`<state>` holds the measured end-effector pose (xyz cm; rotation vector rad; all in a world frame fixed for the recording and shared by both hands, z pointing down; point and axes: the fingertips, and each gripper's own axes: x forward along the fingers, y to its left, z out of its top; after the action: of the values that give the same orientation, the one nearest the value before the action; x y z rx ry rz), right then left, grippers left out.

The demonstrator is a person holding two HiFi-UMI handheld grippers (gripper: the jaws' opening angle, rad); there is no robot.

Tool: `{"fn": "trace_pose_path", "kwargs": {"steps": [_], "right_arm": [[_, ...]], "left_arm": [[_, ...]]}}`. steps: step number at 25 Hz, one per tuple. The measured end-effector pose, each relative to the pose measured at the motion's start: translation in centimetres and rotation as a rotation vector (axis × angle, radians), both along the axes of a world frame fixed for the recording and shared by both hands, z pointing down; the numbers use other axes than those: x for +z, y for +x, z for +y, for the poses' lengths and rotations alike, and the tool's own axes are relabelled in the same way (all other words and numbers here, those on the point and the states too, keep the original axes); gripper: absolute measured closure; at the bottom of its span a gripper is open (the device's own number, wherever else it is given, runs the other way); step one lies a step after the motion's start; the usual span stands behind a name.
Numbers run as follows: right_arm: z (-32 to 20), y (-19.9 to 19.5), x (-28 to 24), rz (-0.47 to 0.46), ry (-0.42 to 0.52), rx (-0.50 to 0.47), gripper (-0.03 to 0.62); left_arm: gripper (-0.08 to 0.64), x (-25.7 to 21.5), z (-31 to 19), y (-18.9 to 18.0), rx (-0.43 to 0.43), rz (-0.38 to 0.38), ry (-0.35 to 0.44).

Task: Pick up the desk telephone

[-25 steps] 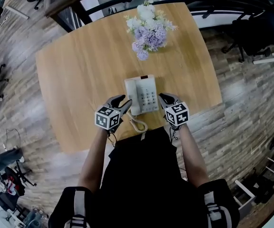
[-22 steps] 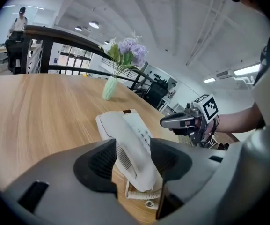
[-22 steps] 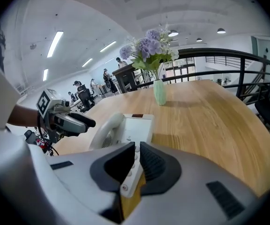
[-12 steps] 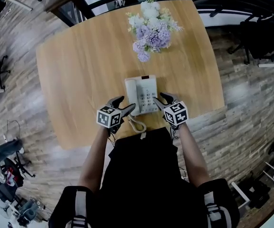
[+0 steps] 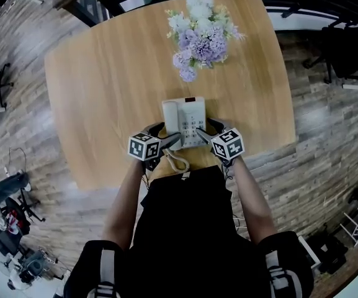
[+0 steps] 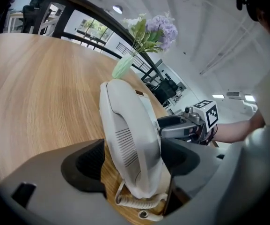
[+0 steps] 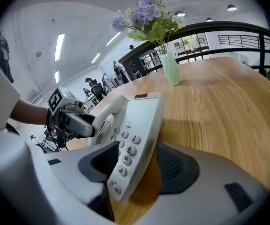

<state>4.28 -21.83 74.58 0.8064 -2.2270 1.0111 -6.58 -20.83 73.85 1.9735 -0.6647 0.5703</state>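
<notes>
Opening left tongs (image 5: 169,135) and right tongs (image 5: 205,128) wide, astride telephone (image 5: 183,120): handset side inside the left pair, keypad side inside the right, no pad seen pressing. Lying on desk (image 5: 104,92) close to the near edge, with coiled cord (image 5: 179,162) trailing from telephone toward that edge. Plenty of bare wood either side of telephone; flower vase (image 5: 197,39) well beyond it. Since a second ago: slid forward from telephone's near corners onto its flanks.
</notes>
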Motion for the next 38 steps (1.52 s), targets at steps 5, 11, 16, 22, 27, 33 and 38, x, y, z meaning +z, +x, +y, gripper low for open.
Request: {"fn": "trace_pose_path", "kwargs": {"steps": [5,11,16,22,27,33,38], "right_arm": [[0.6,-0.4,1.0,-0.007,-0.024,-0.003,0.342],[0.5,-0.5,1.5,-0.057,-0.066,0.009,0.341],[0.7,-0.6,1.7,-0.1,-0.102,0.0,0.339],[0.7,-0.7,2.3,-0.184,-0.171,0.02,0.339],[0.5,-0.8,2.3,-0.185,-0.168,0.025,0.339],[0.6,-0.6,2.2,-0.187,-0.163,0.038,0.341],[0.6,-0.5,2.1,-0.19,-0.158,0.073,0.341]], "left_arm": [[0.196,0.4,-0.1,0.4,-0.004,0.017,-0.023],[0.193,0.8,-0.2,0.9,-0.003,0.033,-0.037],[0.19,0.9,0.0,1.1,-0.001,0.044,-0.051],[0.176,1.5,-0.1,1.4,-0.029,0.105,-0.115],[0.178,1.5,-0.2,1.2,-0.047,0.126,-0.108],[0.178,1.4,0.0,1.2,-0.035,0.119,-0.118],[0.178,1.5,0.0,1.1,-0.034,0.113,-0.115]]}}
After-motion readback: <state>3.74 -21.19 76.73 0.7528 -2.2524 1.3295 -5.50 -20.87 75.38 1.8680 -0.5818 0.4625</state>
